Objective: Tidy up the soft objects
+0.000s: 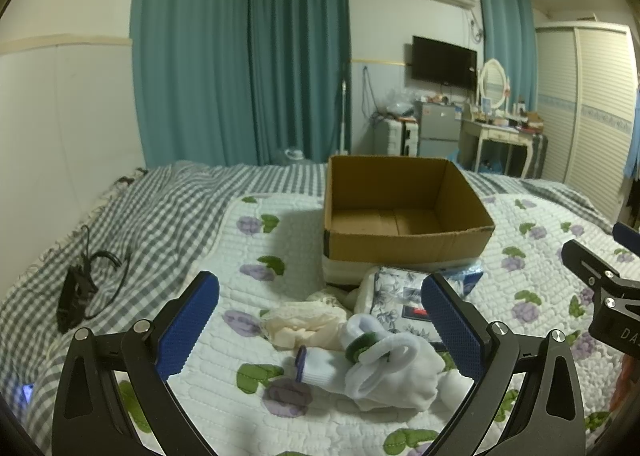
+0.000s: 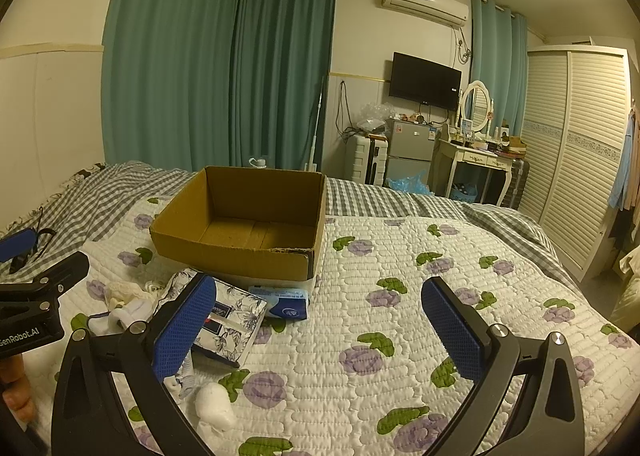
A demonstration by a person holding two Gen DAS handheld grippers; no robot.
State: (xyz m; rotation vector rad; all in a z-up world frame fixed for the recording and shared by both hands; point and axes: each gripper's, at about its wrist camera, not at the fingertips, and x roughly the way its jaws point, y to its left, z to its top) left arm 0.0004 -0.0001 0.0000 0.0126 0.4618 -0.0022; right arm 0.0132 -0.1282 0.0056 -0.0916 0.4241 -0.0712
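Observation:
An open, empty cardboard box point(image 1: 408, 244) stands on the floral quilt point(image 1: 248, 376); it also shows in the right wrist view point(image 2: 240, 252). In front of it lies a pile of soft things: white socks point(image 1: 384, 368), a cream lace cloth point(image 1: 304, 322), a floral tissue pack point(image 1: 400, 292) point(image 2: 236, 320) and a blue packet point(image 2: 286, 306). My left gripper point(image 1: 320, 328) is open and empty, hovering over the socks. My right gripper point(image 2: 320, 328) is open and empty over bare quilt to the right of the pile. A small white wad point(image 2: 216, 402) lies near its left finger.
A grey checked blanket point(image 1: 132, 224) covers the bed's left and far side, with a black cable and charger point(image 1: 80, 288) on it. Teal curtains, a dresser, a small fridge and a wardrobe stand beyond the bed. The right gripper shows at the left wrist view's right edge point(image 1: 600, 288).

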